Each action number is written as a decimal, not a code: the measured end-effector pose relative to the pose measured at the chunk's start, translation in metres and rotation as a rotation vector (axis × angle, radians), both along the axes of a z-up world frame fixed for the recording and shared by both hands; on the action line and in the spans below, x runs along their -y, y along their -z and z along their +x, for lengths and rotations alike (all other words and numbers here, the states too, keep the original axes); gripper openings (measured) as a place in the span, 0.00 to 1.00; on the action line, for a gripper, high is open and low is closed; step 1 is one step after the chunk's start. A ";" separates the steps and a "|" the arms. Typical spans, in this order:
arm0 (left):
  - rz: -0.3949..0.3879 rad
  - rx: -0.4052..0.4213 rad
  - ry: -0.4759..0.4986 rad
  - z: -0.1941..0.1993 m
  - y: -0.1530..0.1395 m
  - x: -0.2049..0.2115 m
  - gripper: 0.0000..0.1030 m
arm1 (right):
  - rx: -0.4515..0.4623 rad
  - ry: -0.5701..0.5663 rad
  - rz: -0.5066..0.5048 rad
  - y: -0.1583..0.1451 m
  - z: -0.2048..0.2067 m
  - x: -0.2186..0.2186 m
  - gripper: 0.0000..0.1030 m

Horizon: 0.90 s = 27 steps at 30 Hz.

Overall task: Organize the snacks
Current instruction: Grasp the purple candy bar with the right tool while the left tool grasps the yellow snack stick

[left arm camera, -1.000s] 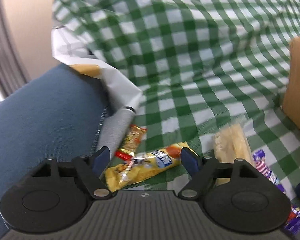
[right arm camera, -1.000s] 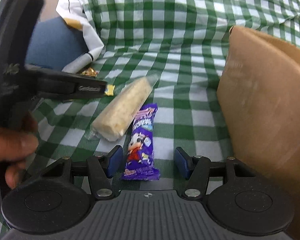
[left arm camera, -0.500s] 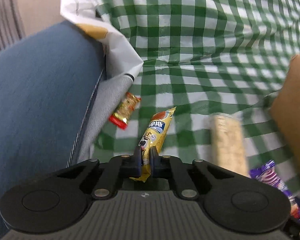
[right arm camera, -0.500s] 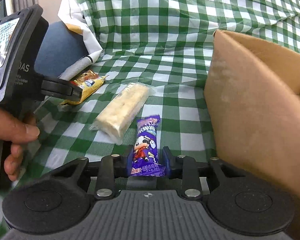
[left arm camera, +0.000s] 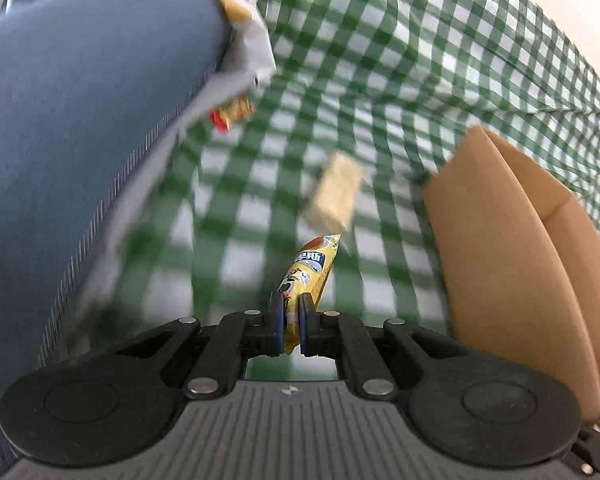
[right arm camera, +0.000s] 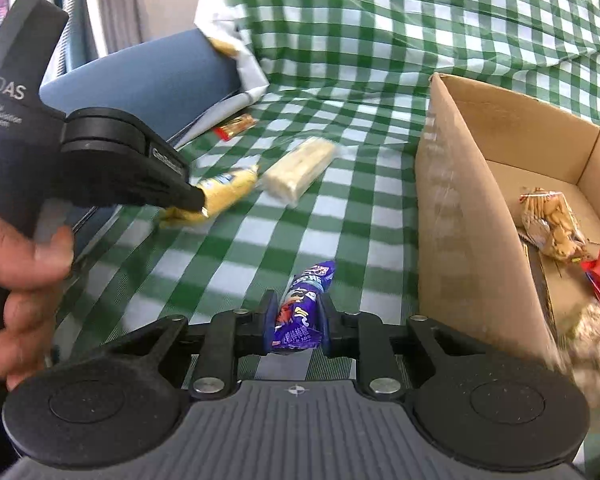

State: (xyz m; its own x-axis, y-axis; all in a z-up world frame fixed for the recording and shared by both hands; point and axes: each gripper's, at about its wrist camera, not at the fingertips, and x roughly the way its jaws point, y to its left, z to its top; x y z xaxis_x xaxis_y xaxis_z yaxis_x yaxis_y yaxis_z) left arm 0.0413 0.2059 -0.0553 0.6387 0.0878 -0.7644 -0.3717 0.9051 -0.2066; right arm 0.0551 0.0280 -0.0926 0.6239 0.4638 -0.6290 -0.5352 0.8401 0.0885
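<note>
While its fingers are pinched tight on the near end of a yellow snack bar, the left gripper carries the bar clear of the green checked cloth. Clamped likewise, the right gripper grips a purple snack packet by its lower end, above the cloth. At twelve o'clock from the purple packet a pale wrapped bar lies on the cloth, and a small red and gold packet sits beyond it at eleven o'clock, beside a blue cushion. At three o'clock stands an open cardboard box with a biscuit pack inside.
</note>
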 end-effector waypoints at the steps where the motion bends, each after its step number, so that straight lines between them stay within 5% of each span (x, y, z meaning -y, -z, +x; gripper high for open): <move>1: -0.033 -0.019 -0.012 -0.008 0.004 0.002 0.07 | -0.003 -0.006 -0.004 -0.001 -0.005 0.001 0.22; 7: -0.149 -0.090 -0.062 -0.038 0.014 0.008 0.08 | -0.022 -0.052 -0.021 0.004 -0.035 0.013 0.25; 9: -0.133 -0.089 -0.054 -0.040 0.014 0.013 0.09 | -0.038 -0.064 -0.025 0.007 -0.041 0.016 0.29; 14: -0.056 -0.071 -0.021 -0.037 0.014 0.023 0.38 | -0.018 -0.088 -0.038 0.011 -0.045 0.017 0.40; 27: 0.017 -0.077 0.044 -0.026 0.024 0.036 0.38 | -0.038 -0.097 -0.014 0.026 -0.030 0.010 0.45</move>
